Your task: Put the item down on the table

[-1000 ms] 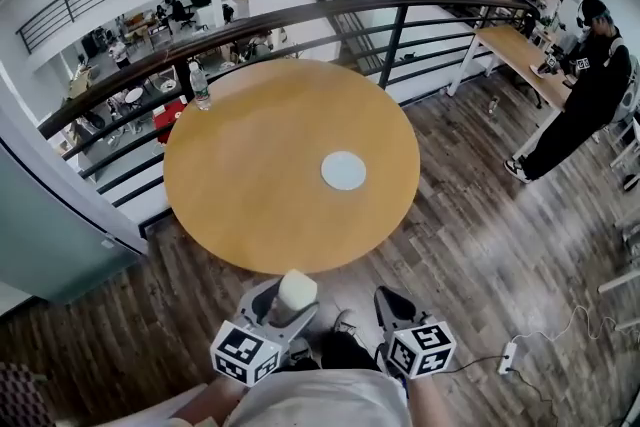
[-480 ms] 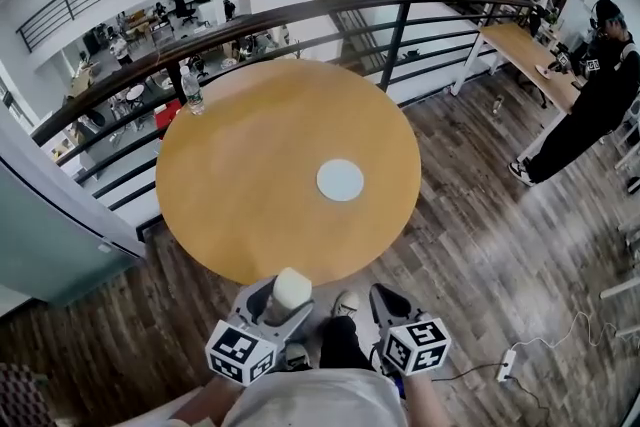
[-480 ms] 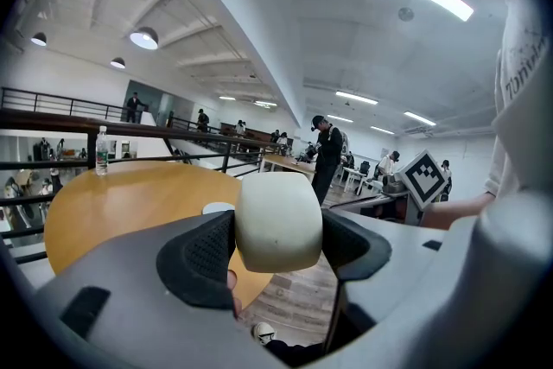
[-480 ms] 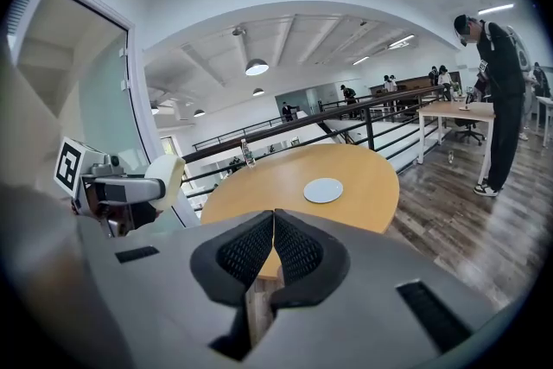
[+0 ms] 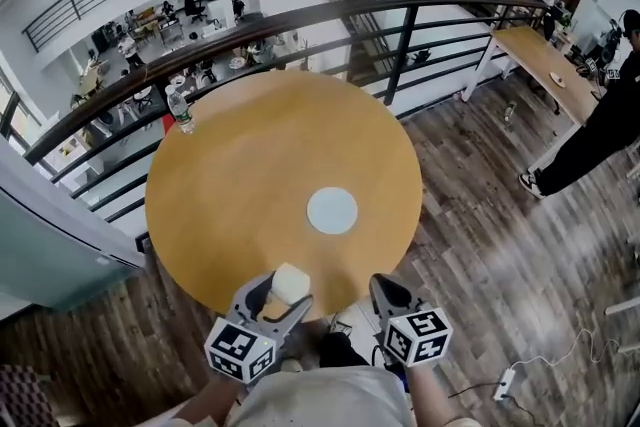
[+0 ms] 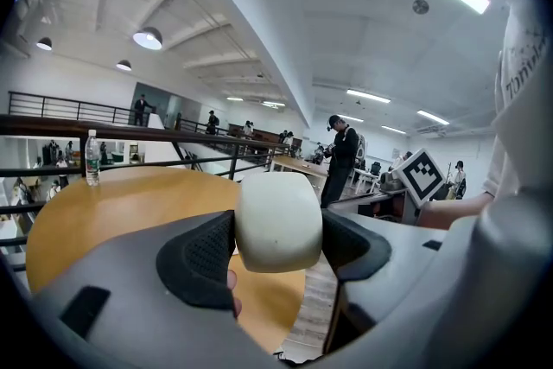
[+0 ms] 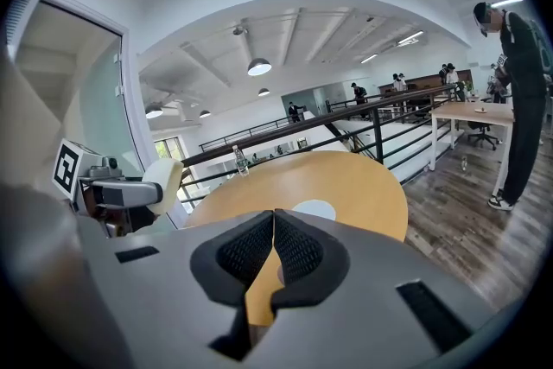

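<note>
At the near edge of the head view, two marker cubes are seen, one on each gripper, just above the person's light shirt. The left gripper (image 5: 284, 289) is closed on the item (image 5: 290, 283), a cream-white block with rounded edges. In the left gripper view the block is pressed between the two dark pads, and it fills the whole gap between them. The item is held in the air just over the near rim of the table (image 5: 240, 185); it is not resting on the wood. The right gripper (image 5: 389, 293) is kept just to the right of the left one, also at the near rim. Its jaws are brought together, the pads touch at their tips, and nothing is held between them.

Further on, the round wooden table top is spread out. A white disc (image 5: 332, 211) is lying flat on it, right of the middle and well apart from the item. At the far left rim a bottle (image 5: 180, 112) is standing upright. Behind the table a dark railing (image 5: 300, 15) is curved from left to right, and a lower floor with people is seen beyond it. To the far right, on the plank floor (image 5: 500, 245), a person in black (image 5: 600, 130) is standing near a long desk (image 5: 545, 65).
</note>
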Demonstrator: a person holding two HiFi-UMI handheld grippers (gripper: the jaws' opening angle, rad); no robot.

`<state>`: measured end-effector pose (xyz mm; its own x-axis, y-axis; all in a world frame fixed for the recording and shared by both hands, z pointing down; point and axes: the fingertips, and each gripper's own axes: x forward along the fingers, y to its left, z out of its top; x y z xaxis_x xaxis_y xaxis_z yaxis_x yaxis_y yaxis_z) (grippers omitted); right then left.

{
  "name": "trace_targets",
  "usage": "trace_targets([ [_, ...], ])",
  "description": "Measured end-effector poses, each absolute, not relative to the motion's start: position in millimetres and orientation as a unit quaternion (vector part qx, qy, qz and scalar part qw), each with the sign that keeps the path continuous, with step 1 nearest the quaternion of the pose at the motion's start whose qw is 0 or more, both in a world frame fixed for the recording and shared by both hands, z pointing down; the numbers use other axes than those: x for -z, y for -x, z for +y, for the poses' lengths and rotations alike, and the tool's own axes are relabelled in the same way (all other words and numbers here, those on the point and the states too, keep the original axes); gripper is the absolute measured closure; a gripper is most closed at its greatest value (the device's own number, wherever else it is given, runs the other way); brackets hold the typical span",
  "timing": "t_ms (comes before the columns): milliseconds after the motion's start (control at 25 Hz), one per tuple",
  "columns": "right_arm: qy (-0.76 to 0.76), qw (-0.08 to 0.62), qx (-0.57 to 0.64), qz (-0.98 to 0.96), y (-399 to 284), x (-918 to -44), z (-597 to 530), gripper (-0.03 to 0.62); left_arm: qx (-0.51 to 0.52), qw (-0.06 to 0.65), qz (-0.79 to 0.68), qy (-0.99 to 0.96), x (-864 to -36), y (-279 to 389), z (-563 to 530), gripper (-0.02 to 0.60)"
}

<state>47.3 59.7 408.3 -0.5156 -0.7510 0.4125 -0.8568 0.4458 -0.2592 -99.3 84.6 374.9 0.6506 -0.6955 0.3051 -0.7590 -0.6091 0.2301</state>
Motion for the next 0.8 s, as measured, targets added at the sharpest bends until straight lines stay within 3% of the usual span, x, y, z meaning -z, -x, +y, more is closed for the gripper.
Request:
trace_targets([
  [800, -0.416, 0.153, -0.236, -0.865, -106, -422, -58, 0.569, -0.098, 0.190, -0.440, -0.872, -376, 19, -31, 0.268],
])
